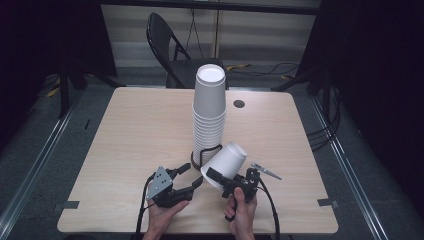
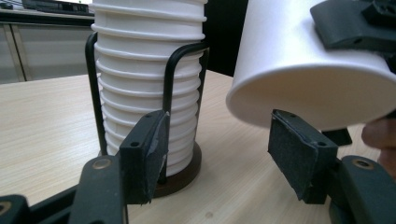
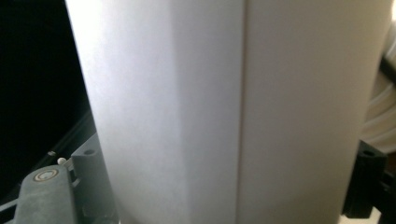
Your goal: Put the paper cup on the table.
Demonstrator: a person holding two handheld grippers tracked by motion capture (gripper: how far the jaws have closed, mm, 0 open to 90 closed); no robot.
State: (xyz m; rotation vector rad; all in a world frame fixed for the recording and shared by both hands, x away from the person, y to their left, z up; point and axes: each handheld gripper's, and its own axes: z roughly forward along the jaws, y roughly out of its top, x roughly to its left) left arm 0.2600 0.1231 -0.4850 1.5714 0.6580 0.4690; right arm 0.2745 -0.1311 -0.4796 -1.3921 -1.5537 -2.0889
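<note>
Right gripper (image 1: 226, 181) jaws clamped on a tilted white cup (image 1: 226, 162) beside the cup stack (image 1: 209, 110) on the worktop (image 1: 125, 130); left gripper (image 1: 192, 176) jaws wide apart, empty, seam plain up close.

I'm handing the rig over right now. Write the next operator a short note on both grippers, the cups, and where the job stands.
Right gripper: shut on a single white cup, held tilted just above the table.
Left gripper: open, empty, low beside the stack's base.
Cup stack: upside down in a black wire holder on a round base, mid-table.
Done: one cup is held apart from the stack.
Left: probably set this cup down or restack it; I can't tell which.
</note>
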